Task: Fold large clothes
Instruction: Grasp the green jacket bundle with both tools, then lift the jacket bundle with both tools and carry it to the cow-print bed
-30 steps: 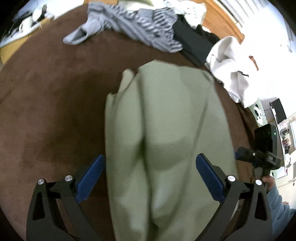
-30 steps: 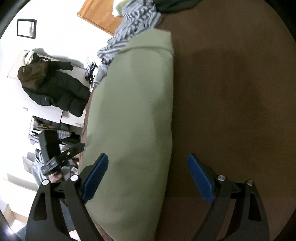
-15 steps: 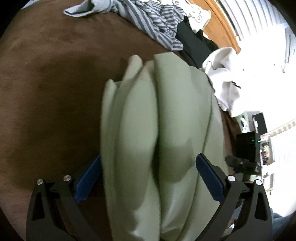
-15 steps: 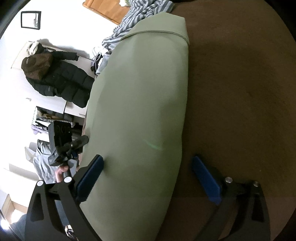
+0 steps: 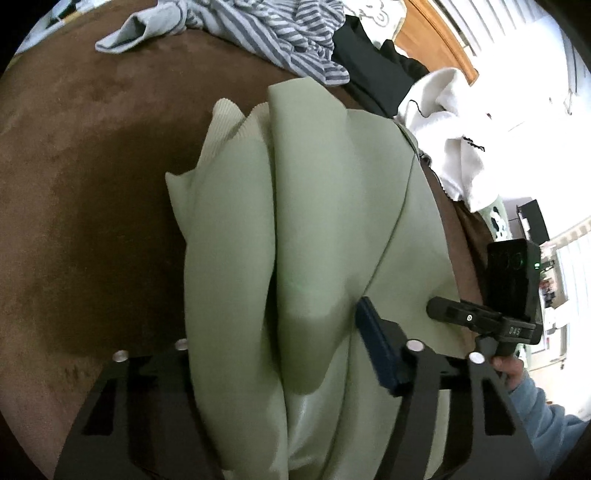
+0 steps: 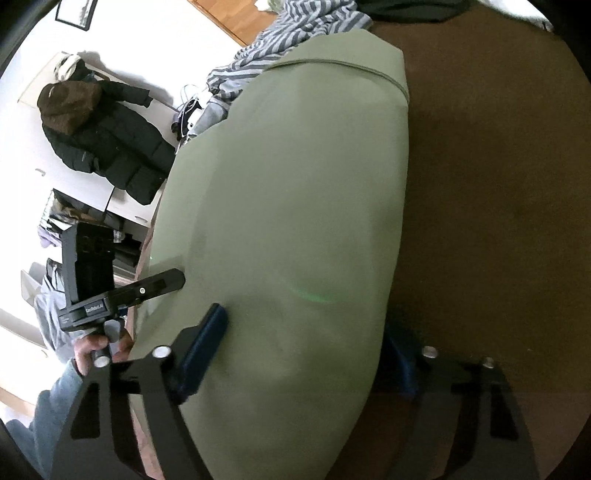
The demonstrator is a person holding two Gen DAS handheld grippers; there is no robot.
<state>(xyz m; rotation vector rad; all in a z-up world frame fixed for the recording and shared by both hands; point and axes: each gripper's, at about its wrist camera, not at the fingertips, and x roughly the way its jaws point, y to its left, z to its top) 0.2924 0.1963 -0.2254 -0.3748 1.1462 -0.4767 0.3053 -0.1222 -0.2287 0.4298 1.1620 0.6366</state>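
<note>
With the green garment (image 5: 325, 229) lying lengthwise on the brown bed (image 5: 92, 221), both closing jaws — left hand-held gripper (image 5: 280, 354), right hand-held gripper (image 6: 306, 354) — should pinch every layer at its near end before lifting.

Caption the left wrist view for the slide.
Left gripper closing around bunched sage-green garment on brown surface; striped shirt behind.

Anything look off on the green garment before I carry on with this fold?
Yes: the sage-green garment is bunched into uneven lengthwise ridges on the brown surface, ribbed edge poking out at its far left instead of lying flat.
</note>
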